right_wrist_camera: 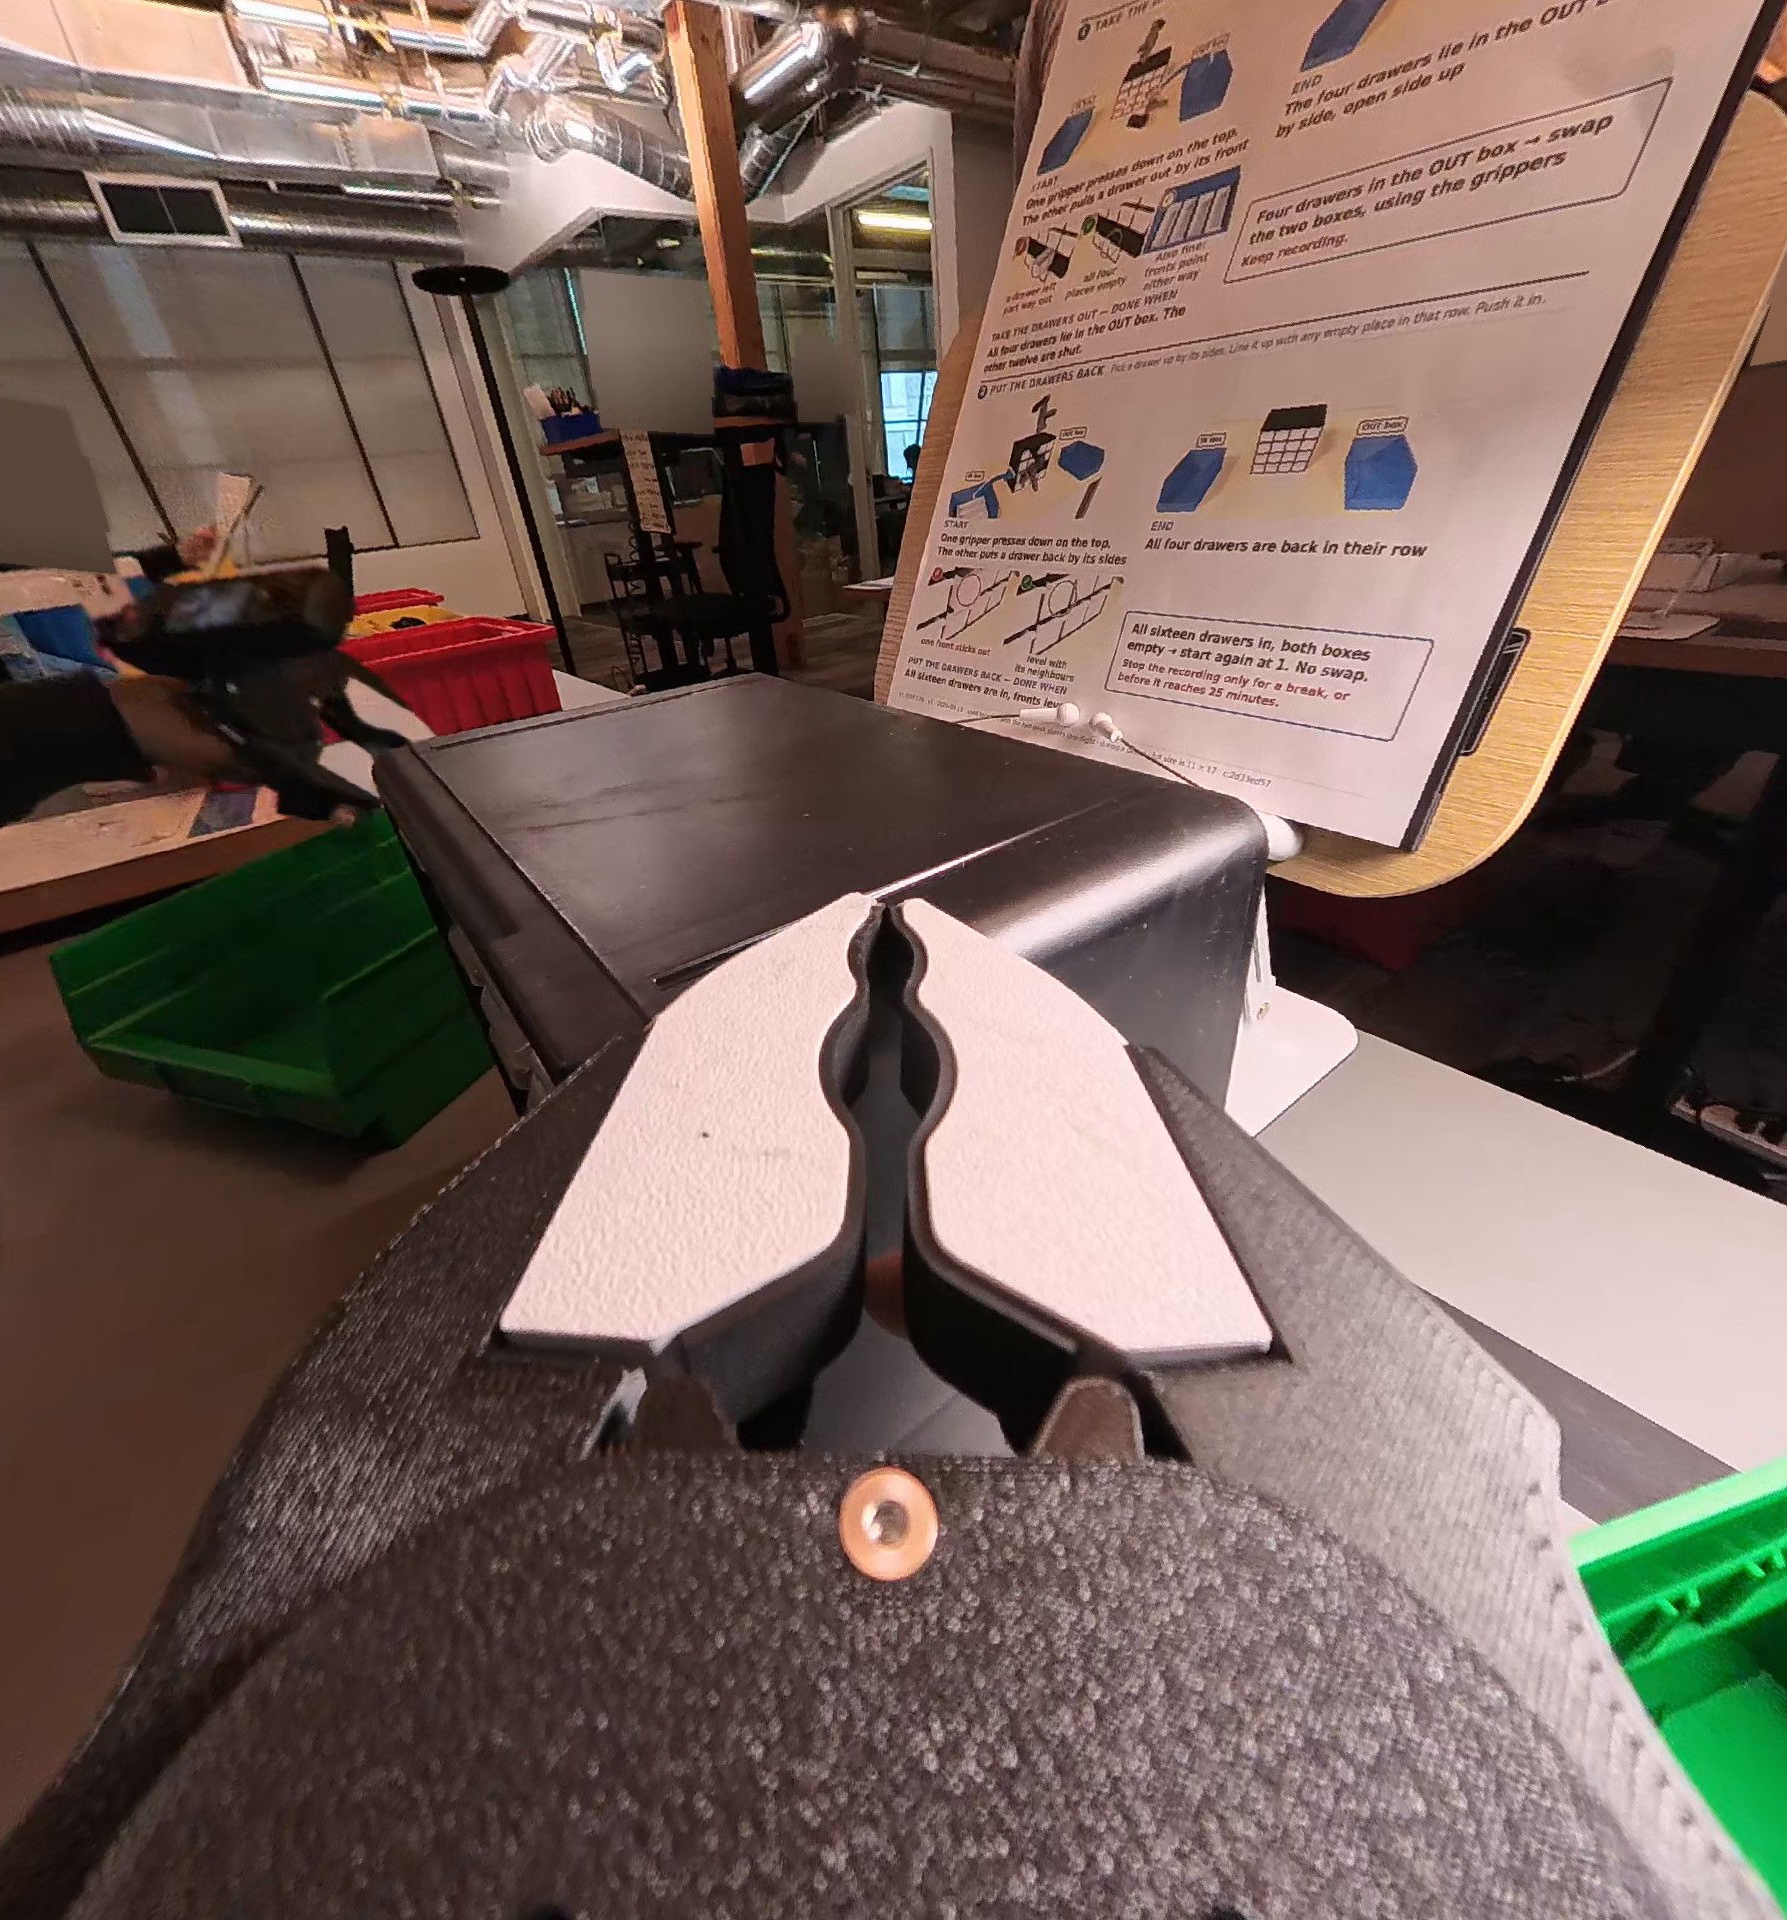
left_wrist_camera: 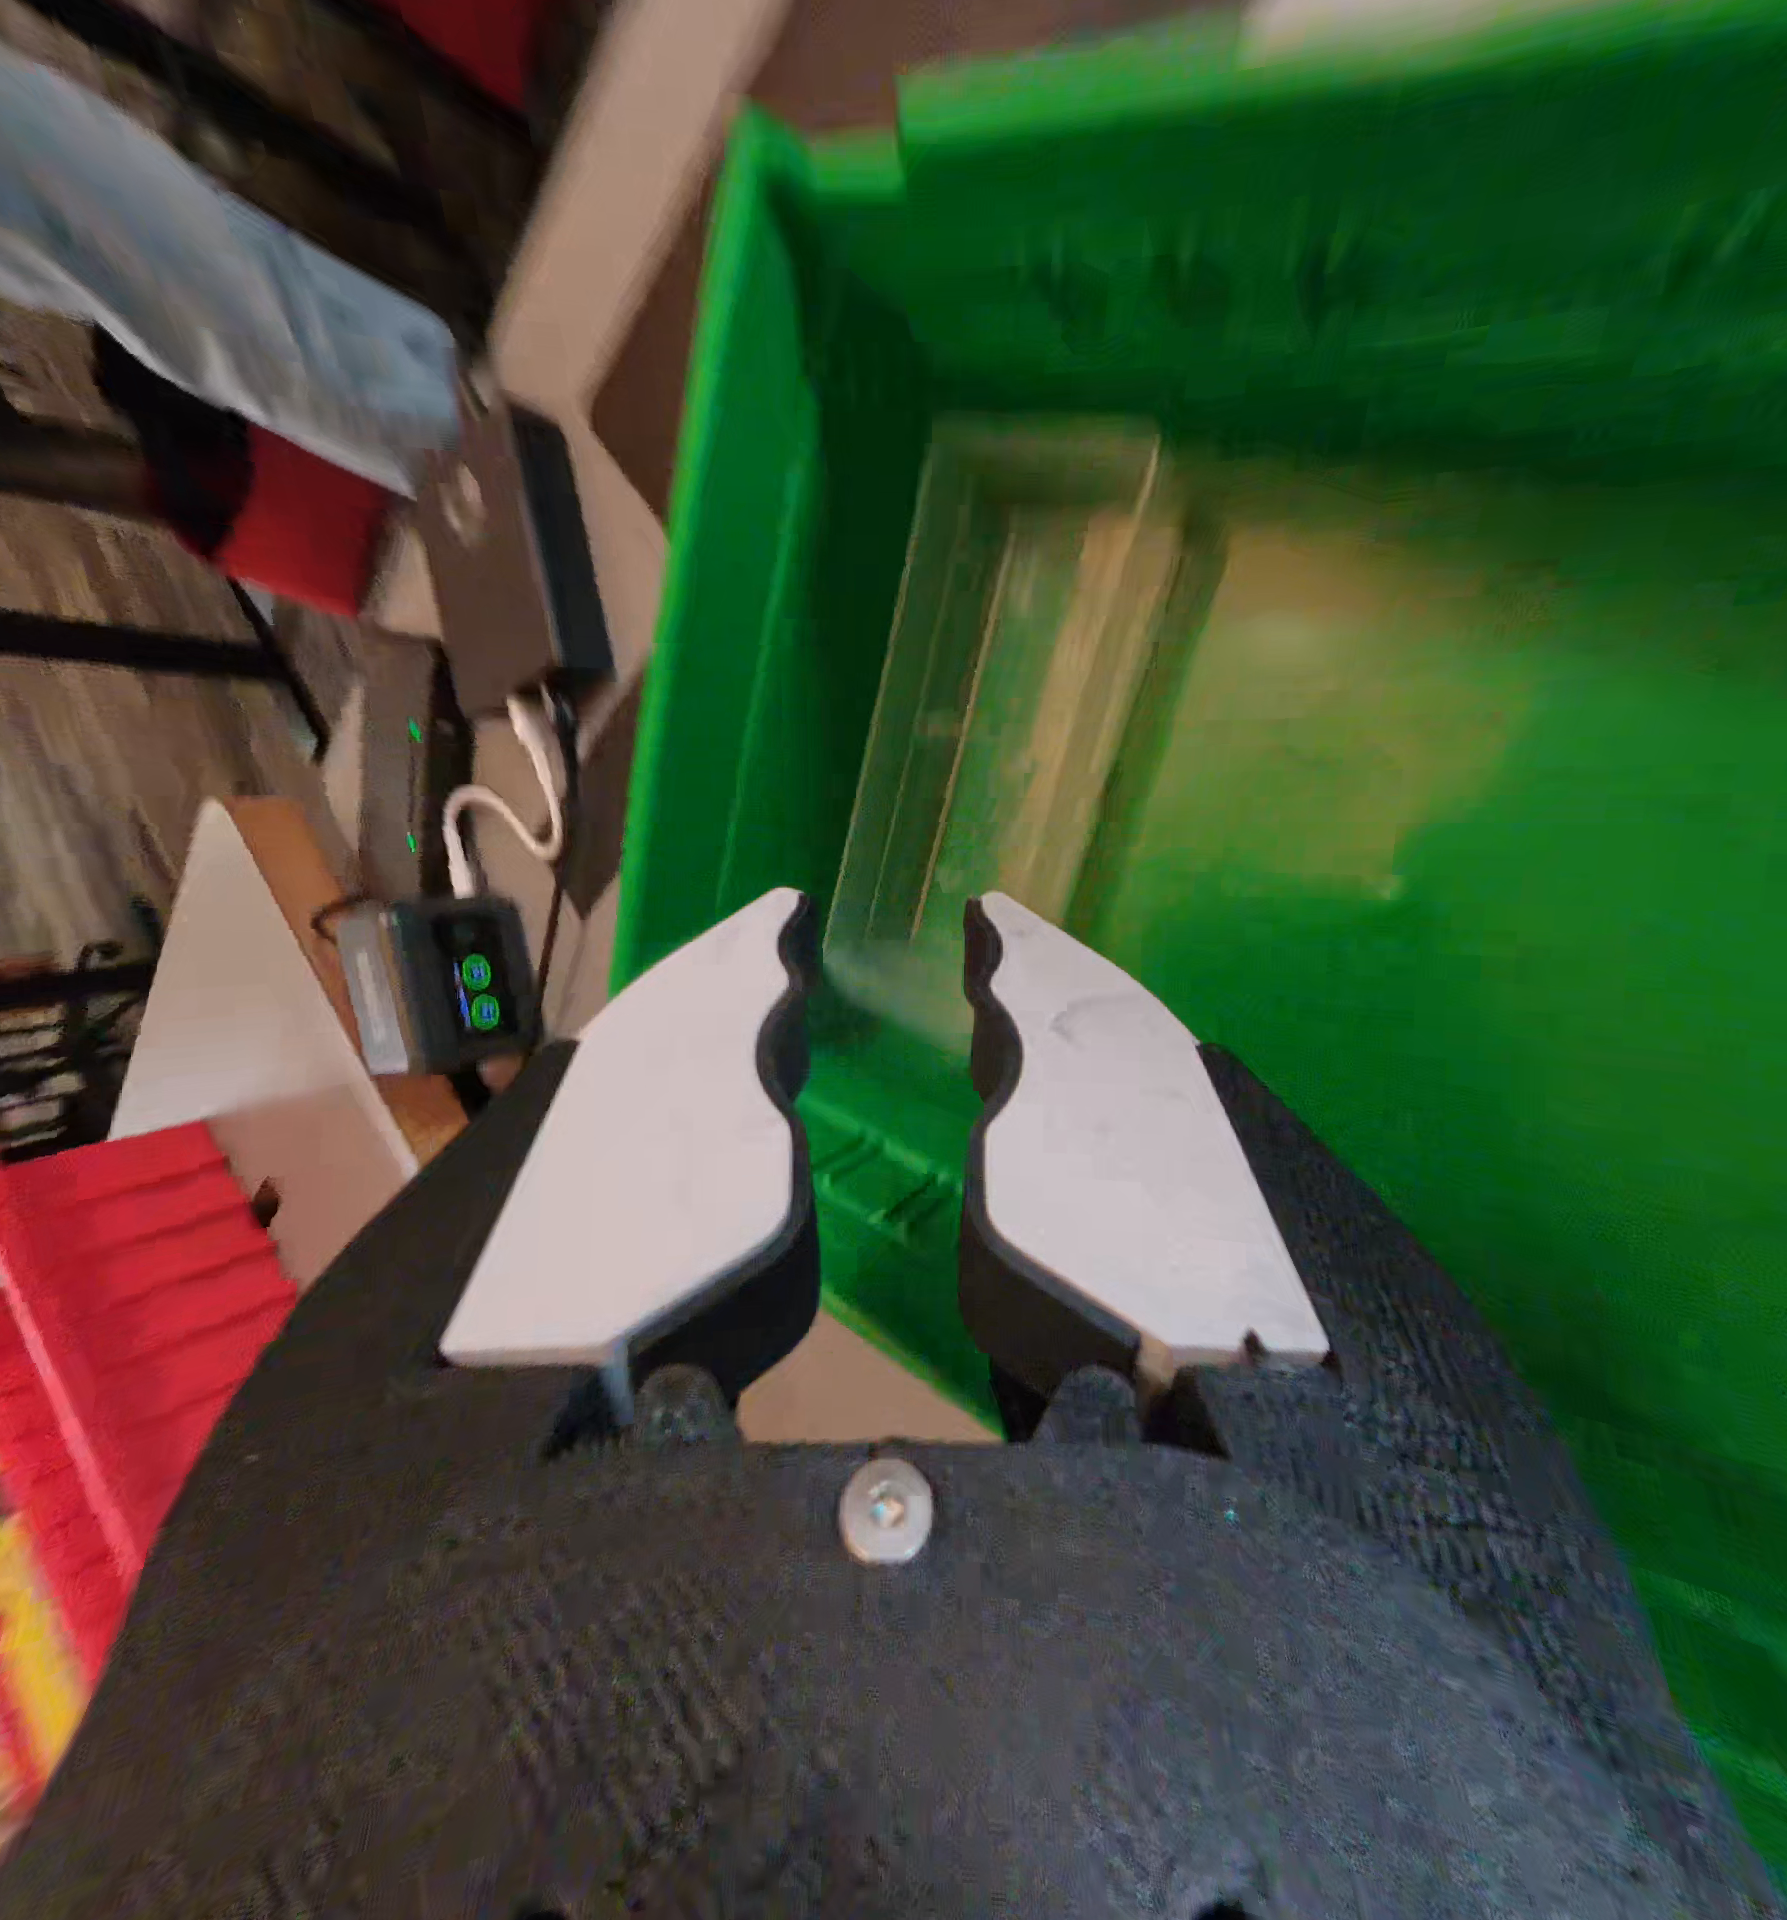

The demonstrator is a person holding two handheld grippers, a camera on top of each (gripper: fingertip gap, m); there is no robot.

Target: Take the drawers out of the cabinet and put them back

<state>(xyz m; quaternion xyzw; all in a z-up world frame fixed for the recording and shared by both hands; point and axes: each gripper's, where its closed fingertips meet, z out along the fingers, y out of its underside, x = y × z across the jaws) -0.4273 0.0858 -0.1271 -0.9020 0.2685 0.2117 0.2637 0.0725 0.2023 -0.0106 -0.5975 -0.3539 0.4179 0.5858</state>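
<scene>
Open office behind, table (right_wrist_camera: 1554,1226) carrying black cabinet (right_wrist_camera: 764,810), green bin (left_wrist_camera: 1284,312) lying left of it. Clear drawer (left_wrist_camera: 1014,644) sitting inside bin. Left gripper (left_wrist_camera: 887,914) hovering narrowly parted over it; right gripper (right_wrist_camera: 887,914) resting closed at cabinet top.

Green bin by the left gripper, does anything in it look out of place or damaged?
Nothing stands out. The green bin holds one clear drawer, lying open side up beyond the open left gripper. The view is motion-blurred, so fine damage could not be seen.
</scene>
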